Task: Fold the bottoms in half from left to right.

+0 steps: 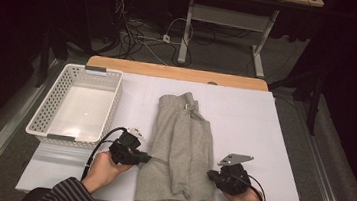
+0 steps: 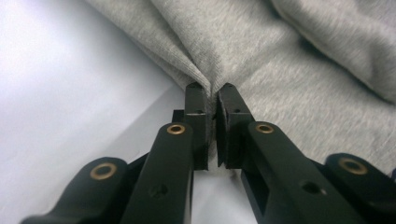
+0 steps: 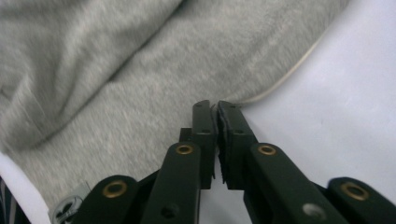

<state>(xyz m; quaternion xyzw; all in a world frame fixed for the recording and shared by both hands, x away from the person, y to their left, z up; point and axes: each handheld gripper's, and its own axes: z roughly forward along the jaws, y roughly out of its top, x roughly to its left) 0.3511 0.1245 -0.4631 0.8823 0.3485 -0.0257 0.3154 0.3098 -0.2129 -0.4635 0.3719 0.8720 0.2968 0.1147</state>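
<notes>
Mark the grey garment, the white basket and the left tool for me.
grey garment point(image 1: 181, 146): high view, middle of the folded cloth.
white basket point(image 1: 108, 104): high view, right side wall.
left tool point(image 2: 211, 93): left gripper view, between its fingertips, pinching the garment's edge.

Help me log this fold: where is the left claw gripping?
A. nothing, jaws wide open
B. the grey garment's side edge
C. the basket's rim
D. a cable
B: the left claw is shut on a pinched fold at the grey garment's side edge.

White basket point(image 1: 76, 104) — left on white table point(image 1: 263, 139).
</notes>
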